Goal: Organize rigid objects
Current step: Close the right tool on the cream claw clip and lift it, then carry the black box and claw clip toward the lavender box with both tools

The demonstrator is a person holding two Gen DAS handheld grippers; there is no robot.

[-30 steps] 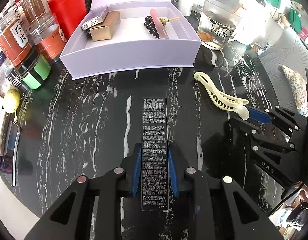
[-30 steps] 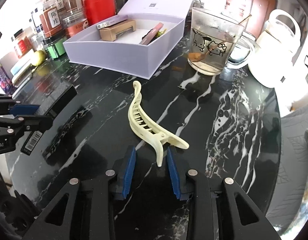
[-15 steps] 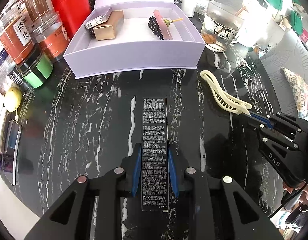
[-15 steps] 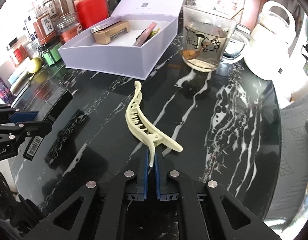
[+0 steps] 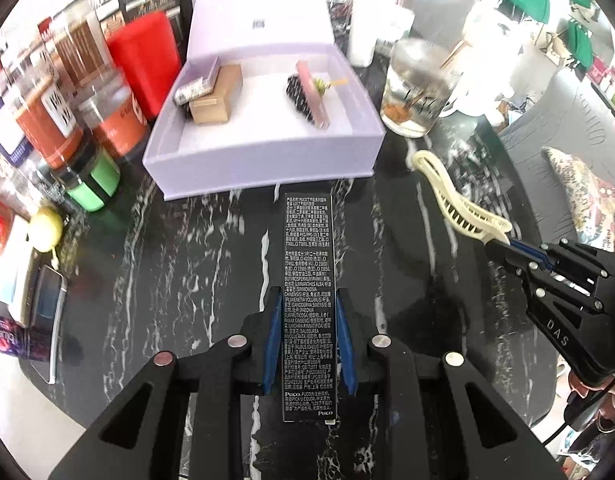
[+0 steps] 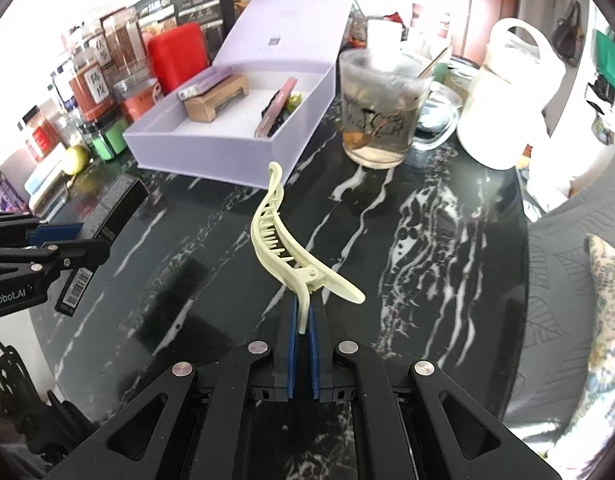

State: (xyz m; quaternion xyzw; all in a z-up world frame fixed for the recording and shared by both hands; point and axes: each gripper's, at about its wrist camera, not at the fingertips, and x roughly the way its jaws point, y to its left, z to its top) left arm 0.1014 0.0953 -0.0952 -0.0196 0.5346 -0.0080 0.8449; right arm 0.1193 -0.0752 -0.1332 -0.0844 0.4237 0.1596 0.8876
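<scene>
We hold two things, one in each gripper. Our left gripper (image 5: 307, 340) is clamped on the one long black carton (image 5: 307, 300), its blue pads pressing both long sides, the carton reaching forward above the black marble table (image 5: 167, 260) toward the box. Our right gripper (image 6: 302, 320) is closed tight on one handle of the single cream hair clip (image 6: 283, 240), which juts up and forward from the pads, clear of the table top.

Ahead of both sits one lavender box (image 5: 267, 156) with its lid standing open at the back. Inside it we count four things: one tan carton (image 5: 215, 100) with one slim grey carton (image 5: 197, 86) leaning on it at the left, and to the right one pink bar (image 5: 313, 94) lying over one dark beaded piece (image 5: 297, 96).

Beside the box on its right stands one glass mug (image 6: 381, 112) with brownish liquid, and beyond that one white jug (image 6: 507, 100). To the box's left we see one red canister (image 5: 147, 56), a crowd of clear jars with orange and brown contents, blurred so we cannot count them surely, one green jar (image 5: 97, 184), and one yellow round fruit (image 5: 45, 228). One phone (image 5: 47, 320) lies at the table's left edge.

The box's near wall stands between each held thing and the box floor.
</scene>
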